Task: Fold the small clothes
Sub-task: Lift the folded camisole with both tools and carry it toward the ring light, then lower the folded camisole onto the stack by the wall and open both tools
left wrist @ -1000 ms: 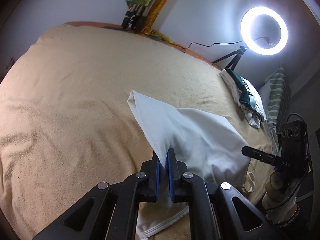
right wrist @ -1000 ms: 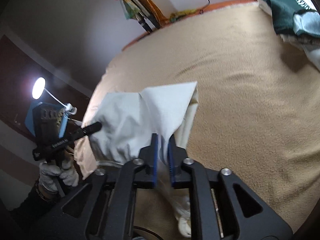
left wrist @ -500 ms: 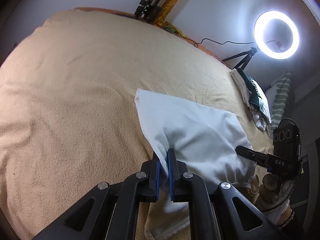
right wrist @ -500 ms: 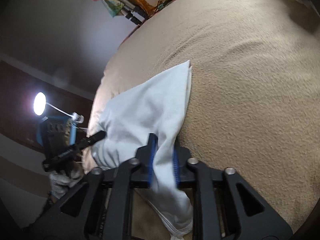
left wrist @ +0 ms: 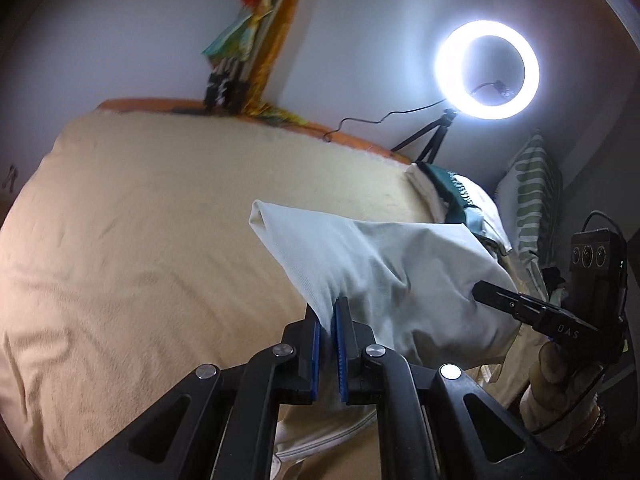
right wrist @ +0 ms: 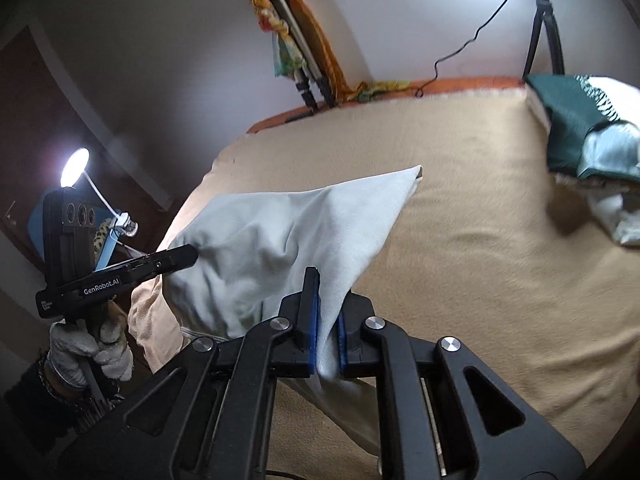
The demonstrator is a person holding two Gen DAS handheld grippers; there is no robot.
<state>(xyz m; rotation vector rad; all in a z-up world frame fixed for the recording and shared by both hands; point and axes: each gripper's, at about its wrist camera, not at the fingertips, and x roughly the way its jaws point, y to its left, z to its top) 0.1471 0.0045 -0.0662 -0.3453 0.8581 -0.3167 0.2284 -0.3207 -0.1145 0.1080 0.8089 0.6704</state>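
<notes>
A small white garment [left wrist: 384,264] hangs stretched above the tan blanket [left wrist: 140,248], held at two edges. My left gripper [left wrist: 328,308] is shut on one edge. My right gripper [right wrist: 328,312] is shut on the other edge of the garment [right wrist: 288,232]. The right gripper shows in the left wrist view [left wrist: 516,304] at the garment's right. The left gripper shows in the right wrist view [right wrist: 160,268] at its left. The garment's far corner points toward the bed's middle and its lower hem droops below the jaws.
A pile of green and white clothes [right wrist: 584,136] lies at the bed's far right [left wrist: 456,196]. A ring light on a tripod [left wrist: 486,70] stands behind it. A striped pillow [left wrist: 532,192] is at the right. A tripod with cloth [right wrist: 296,56] leans on the wall.
Both grippers have lifted the garment off the blanket. It lay flatter half a second ago and now hangs raised and bunched between them.
</notes>
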